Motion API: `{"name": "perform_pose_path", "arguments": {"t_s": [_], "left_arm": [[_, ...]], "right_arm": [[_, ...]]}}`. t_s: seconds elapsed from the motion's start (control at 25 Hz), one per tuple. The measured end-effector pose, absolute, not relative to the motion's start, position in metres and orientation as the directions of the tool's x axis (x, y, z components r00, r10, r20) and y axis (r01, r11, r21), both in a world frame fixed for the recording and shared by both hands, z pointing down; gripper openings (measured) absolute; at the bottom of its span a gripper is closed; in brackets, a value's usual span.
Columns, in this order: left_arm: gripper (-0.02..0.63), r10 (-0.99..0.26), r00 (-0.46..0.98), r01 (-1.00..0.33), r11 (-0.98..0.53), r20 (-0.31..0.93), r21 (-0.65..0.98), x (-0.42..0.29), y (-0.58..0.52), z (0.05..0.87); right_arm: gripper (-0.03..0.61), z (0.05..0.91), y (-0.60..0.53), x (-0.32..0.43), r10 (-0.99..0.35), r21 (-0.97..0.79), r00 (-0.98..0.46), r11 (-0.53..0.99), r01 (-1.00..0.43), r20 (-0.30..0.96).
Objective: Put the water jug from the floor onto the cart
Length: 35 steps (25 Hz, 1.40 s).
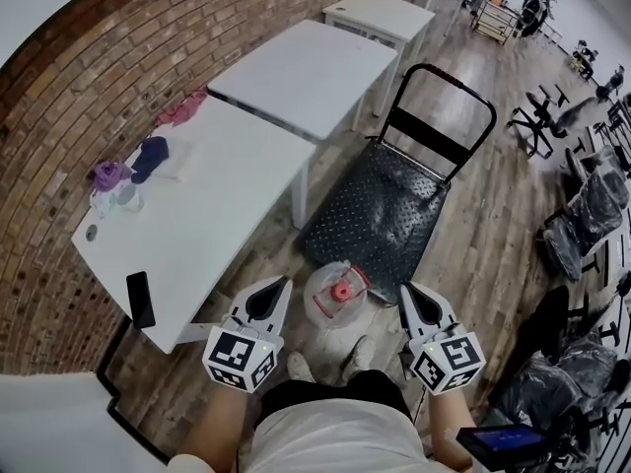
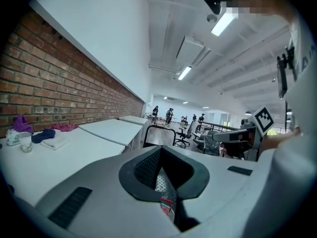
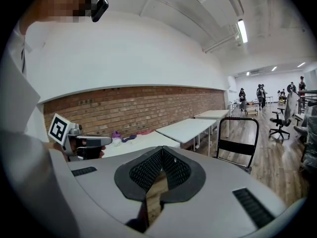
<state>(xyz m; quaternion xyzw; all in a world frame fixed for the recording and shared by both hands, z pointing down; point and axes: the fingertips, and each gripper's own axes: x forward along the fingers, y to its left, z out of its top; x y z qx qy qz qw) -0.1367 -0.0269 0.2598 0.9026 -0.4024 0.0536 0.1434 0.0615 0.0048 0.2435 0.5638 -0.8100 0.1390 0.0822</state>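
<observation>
On the wooden floor just in front of the person's feet stands the clear water jug (image 1: 338, 294) with its red cap. Right behind it lies the black platform cart (image 1: 380, 210), its handle (image 1: 444, 92) upright at the far end. In the head view my left gripper (image 1: 281, 282) hangs just left of the jug and my right gripper (image 1: 405, 288) just right of it, both apart from it. Both have their jaws together with nothing held. The left gripper view shows its shut jaws (image 2: 161, 150), the cart handle (image 2: 159, 133) beyond them and the right gripper (image 2: 237, 137). The right gripper view shows shut jaws (image 3: 161, 150).
Two white tables (image 1: 197, 205) (image 1: 306, 67) stand left of the cart along the brick wall, with a phone (image 1: 140, 299), a cup and cloths (image 1: 148, 158) on the near one. Office chairs and wrapped items (image 1: 592, 205) line the right side.
</observation>
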Motion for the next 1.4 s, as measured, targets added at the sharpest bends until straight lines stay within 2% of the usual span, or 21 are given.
{"name": "perform_pose_path", "arguments": {"t_s": [0.28,0.56,0.84,1.4], "left_arm": [[-0.002,-0.748,0.624,-0.781,-0.595,0.227,0.19,-0.111,-0.053,0.254],[-0.002,-0.79,0.561,-0.828,-0.533,0.247,0.177,-0.054,-0.077,0.25],[-0.002,-0.801,0.524,-0.852,-0.497,0.289,0.166,-0.028,-0.086,0.262],[-0.002,-0.733,0.555,-0.829,-0.525,0.392,0.192,-0.051,-0.092,0.344]], "right_arm": [[0.002,0.249,-0.035,0.086,-0.865,-0.146,-0.418,0.392,-0.908,0.279],[0.002,0.248,-0.072,0.135,-0.824,-0.178,-0.501,0.469,-0.865,0.263],[0.002,0.264,-0.094,0.171,-0.81,-0.193,-0.518,0.482,-0.855,0.275],[0.003,0.353,-0.095,0.134,-0.77,-0.197,-0.489,0.449,-0.871,0.41]]}}
